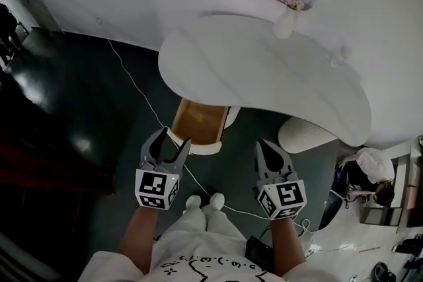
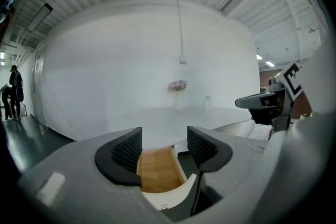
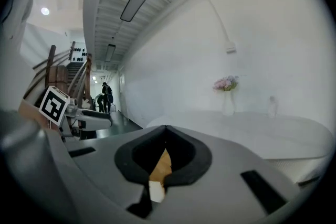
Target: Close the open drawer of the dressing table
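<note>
The white dressing table point(image 1: 264, 69) has a curved top. Its drawer point(image 1: 198, 121) stands pulled out under the near edge, showing a wooden bottom and a white front. My left gripper point(image 1: 173, 142) hovers open just in front of the drawer's front panel, apart from it. In the left gripper view the drawer point(image 2: 157, 168) lies between and beyond the open gripper point(image 2: 164, 147). My right gripper point(image 1: 269, 147) hangs shut and empty to the right of the drawer. In the right gripper view only a sliver of the drawer point(image 3: 161, 165) shows through the shut gripper point(image 3: 165, 131).
A white vase of flowers point(image 1: 291, 6) stands at the table's back. A round white stool point(image 1: 305, 134) sits under the table's right side. A cable point(image 1: 132, 82) runs across the dark floor. A person point(image 1: 367, 172) sits at the lower right.
</note>
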Demonstrator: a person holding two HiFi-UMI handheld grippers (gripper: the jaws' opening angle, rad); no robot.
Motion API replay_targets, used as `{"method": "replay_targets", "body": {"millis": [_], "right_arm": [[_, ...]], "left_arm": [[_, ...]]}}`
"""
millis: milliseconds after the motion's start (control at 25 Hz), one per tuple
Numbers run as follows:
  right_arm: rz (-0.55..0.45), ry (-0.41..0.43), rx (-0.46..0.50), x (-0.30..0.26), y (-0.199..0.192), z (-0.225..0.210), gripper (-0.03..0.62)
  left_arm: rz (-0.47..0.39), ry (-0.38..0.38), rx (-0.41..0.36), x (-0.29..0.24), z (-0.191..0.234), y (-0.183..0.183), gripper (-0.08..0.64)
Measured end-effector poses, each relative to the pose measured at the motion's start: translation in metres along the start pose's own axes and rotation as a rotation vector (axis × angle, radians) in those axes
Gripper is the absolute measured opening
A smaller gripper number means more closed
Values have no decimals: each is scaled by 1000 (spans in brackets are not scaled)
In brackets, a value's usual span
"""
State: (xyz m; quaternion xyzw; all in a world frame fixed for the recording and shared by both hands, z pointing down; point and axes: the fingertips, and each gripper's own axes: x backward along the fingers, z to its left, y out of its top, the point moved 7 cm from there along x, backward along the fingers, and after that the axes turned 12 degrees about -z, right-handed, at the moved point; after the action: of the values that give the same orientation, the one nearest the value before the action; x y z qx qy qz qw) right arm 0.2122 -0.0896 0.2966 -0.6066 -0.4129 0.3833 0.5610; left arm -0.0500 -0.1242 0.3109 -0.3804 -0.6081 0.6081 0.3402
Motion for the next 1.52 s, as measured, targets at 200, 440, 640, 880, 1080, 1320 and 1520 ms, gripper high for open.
{"method": "replay_targets", "body": {"millis": [200,440,640,880,1080,1320,1520], "right_arm": [[69,-32,-60,4,-32,7,-5],[183,-24,-79,2,-89,18,-5],[228,-15,-99,2,-127,31,-5],[262,-6,-119,3,-166,41,-5],[279,-21,-138,5,-193,41,-5],[274,-59,-125,-8,-224,26,-5],[259,-89,-121,-13,-242,19,-5]], "left_arm": [[113,-23,41,7,3,-46,275],[231,-27,74,9,10,-107,275],[308,-39,96,11,7,-158,270],[384,-27,120,6,6,-217,244],[434,-27,135,-2,4,-256,234],[482,-39,122,-10,1,-299,205],[496,-19,140,-20,3,-328,164]]}}
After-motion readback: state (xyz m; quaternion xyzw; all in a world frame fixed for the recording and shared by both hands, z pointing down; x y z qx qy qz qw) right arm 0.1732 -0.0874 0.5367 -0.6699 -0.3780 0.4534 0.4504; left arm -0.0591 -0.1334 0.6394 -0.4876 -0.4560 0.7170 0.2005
